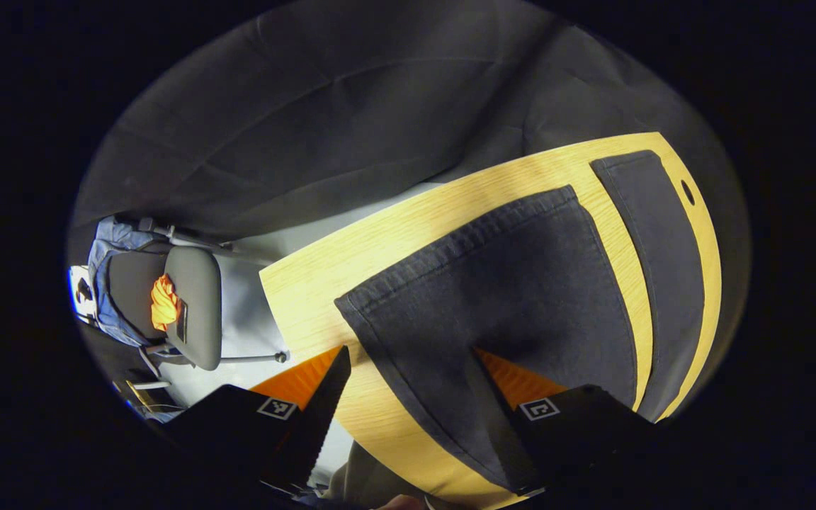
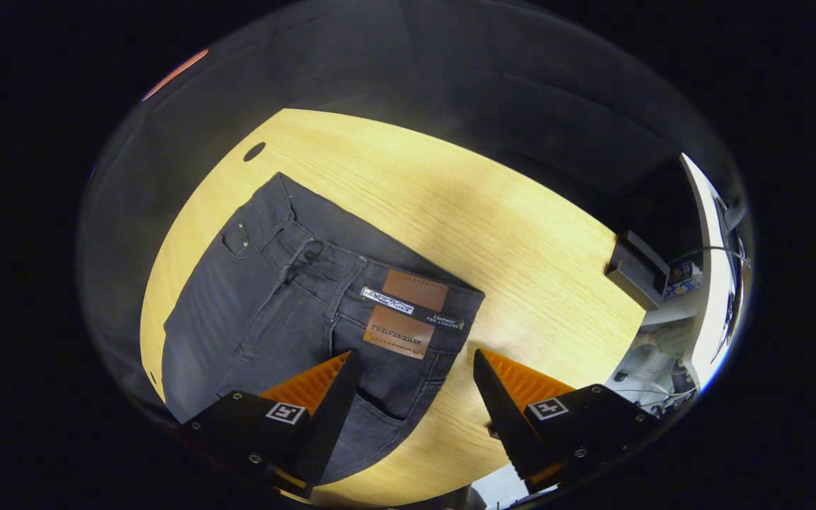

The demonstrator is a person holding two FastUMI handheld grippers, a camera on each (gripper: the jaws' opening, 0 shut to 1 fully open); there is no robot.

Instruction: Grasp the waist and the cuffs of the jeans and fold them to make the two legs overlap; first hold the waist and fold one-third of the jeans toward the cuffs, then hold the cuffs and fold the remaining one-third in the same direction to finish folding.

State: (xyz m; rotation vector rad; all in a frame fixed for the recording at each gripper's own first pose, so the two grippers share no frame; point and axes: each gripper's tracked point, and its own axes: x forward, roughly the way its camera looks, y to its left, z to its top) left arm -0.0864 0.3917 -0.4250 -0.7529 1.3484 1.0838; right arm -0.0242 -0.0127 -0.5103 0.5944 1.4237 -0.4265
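Observation:
Dark grey jeans lie flat on a light wooden table [image 1: 351, 248]. In the left gripper view the near leg's cuff [image 1: 450, 248] spreads wide in front of me and the far leg [image 1: 652, 262] lies apart beyond a strip of wood. My left gripper [image 1: 408, 375] hovers open above the near leg's edge, one finger over the cloth, the other off the table's side. In the right gripper view the waist [image 2: 351, 273] with its leather patch [image 2: 404, 315] faces me. My right gripper [image 2: 415, 379] hangs open above the waist's near corner, nothing held.
A grey chair [image 1: 192, 304] with orange cloth [image 1: 163, 301] and a blue garment stands off the table's cuff end. A cable hole [image 2: 254, 151] pierces the table's far corner. A dark box [image 2: 638, 269] sits at the table's edge past the waist, with cables beyond.

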